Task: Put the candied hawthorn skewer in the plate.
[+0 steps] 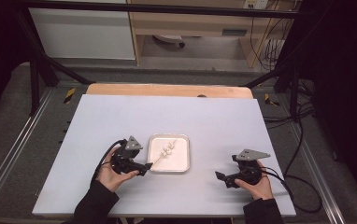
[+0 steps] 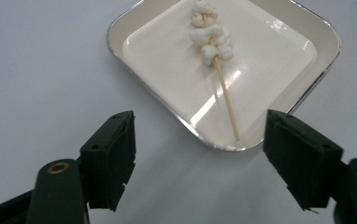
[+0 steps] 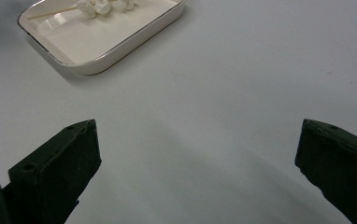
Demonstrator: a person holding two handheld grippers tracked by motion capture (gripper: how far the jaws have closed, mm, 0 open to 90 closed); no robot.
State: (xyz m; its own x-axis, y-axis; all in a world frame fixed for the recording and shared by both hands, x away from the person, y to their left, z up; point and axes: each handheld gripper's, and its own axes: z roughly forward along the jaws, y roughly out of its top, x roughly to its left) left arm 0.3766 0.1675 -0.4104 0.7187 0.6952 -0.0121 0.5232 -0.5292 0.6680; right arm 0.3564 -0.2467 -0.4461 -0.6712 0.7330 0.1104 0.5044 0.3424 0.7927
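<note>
The left gripper is seen in the high view with its jaws spread and nothing between them, just off the near left corner of the tray, which sits near the middle of the table. A skewer lies diagonally in the tray. The right gripper is held well apart toward the table's right edge, released too.

In the left gripper view, the skewer is shown with white lumps bunched at its far end and its bare stick end resting at the tray's near rim. It is judged light, the stick thin, stiff and liable to roll; the lumps look soft, so the bare stick is best taken.

In the right gripper view, the tray is seen at upper left.
</note>
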